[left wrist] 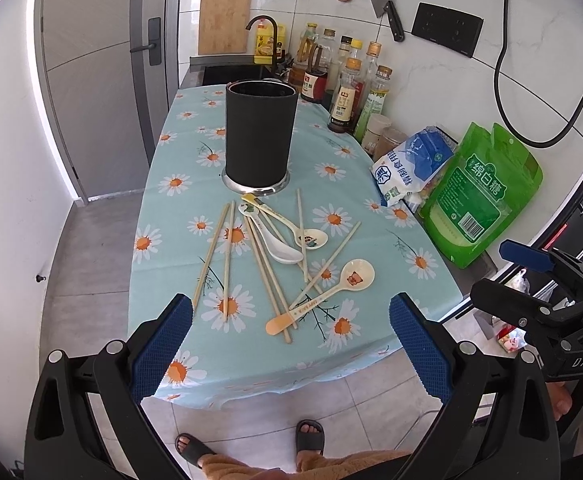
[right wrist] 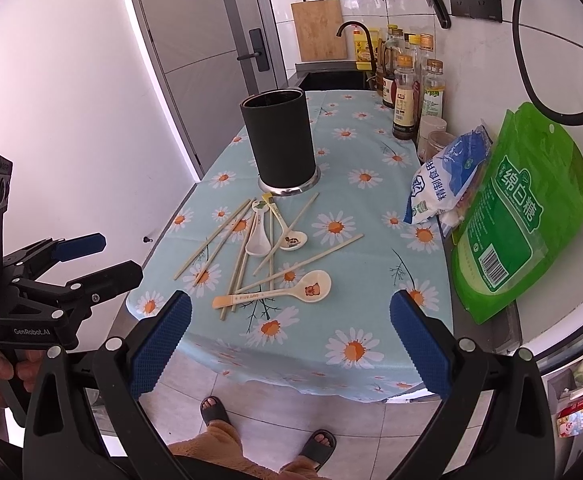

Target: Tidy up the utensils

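Utensils lie loose on the table point(left wrist: 375, 208), none yet in the black holder point(left wrist: 258, 136). Scatter: several chopsticks point(left wrist: 227, 262) fanned and crossing, two white spoons point(left wrist: 279, 246) just in front of the holder's base, one cream spoon point(left wrist: 323, 294) nearest the front edge.

Left gripper point(left wrist: 291, 340): jaws spread wide, nothing between them, held off the front edge of the table and above the cloth. Right gripper point(right wrist: 291, 340): likewise wide and empty, also short of the table edge.

Key relation: the pile sits ahead of both grippers, between them and the holder, which stands upright further back on the same line. Cream spoon's long axis runs roughly left to right, handle end towards the left, bowl to the right. It rests on top of crossed chopsticks.

Judgement: handle tip of the cream spoon looks nearly centred ahead of the left gripper, while from the right wrist view it lies left of centre. Left looks marginally better placed for it. The chopsticks' long axes mostly point towards the holder, so a grasp across them suits either side.
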`<action>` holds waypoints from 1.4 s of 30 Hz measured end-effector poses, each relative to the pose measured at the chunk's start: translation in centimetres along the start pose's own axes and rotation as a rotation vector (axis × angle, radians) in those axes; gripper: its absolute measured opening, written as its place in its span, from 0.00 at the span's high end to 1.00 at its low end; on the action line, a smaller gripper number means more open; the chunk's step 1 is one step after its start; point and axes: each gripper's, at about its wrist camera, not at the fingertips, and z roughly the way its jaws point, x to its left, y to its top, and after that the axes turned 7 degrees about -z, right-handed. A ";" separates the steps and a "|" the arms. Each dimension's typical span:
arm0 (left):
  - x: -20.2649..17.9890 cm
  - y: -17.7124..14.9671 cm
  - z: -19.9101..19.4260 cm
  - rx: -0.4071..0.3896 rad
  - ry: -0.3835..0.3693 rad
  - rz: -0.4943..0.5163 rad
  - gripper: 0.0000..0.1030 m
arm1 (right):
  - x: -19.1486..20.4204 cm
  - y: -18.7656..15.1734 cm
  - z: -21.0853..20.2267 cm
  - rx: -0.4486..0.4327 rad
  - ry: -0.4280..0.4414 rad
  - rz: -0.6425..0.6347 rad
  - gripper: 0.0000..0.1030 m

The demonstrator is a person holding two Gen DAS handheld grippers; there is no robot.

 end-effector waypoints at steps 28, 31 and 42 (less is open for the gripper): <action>-0.3 -1.0 -1.1 -0.004 0.030 -0.009 0.07 | -0.5 -0.9 -0.5 -0.001 0.033 -0.001 0.04; -0.3 -1.1 -1.2 0.000 0.040 -0.008 0.07 | -1.0 -1.0 -0.4 0.013 0.042 0.007 0.04; -2.4 -0.8 0.1 0.059 0.082 0.026 0.07 | -3.1 -1.7 1.2 0.074 0.077 0.067 0.04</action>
